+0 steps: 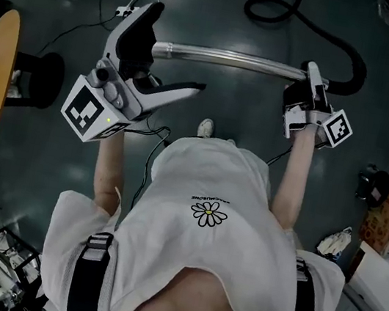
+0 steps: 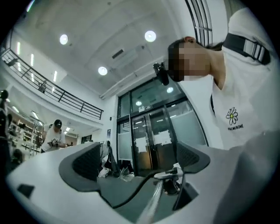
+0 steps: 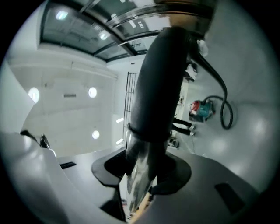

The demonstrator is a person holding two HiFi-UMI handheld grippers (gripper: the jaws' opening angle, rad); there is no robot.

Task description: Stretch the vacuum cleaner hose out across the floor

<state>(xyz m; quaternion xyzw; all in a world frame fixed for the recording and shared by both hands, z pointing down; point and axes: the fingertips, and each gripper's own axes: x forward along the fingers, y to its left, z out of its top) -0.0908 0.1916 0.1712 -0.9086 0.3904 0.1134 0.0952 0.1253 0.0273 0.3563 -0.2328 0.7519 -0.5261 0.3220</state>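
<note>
Two hand-held grippers are up over the dark floor. My right hand-held gripper is clenched on the vacuum cleaner's metal tube, right where the black hose joins it. From there the hose curves off toward the floor's far edge and loops round. My left hand-held gripper is released, jaws spread wide. The tube's other end lies in the gap with no pad pressing on it. A brown box stands by the floor's right edge, and I cannot tell what is in it.
</note>
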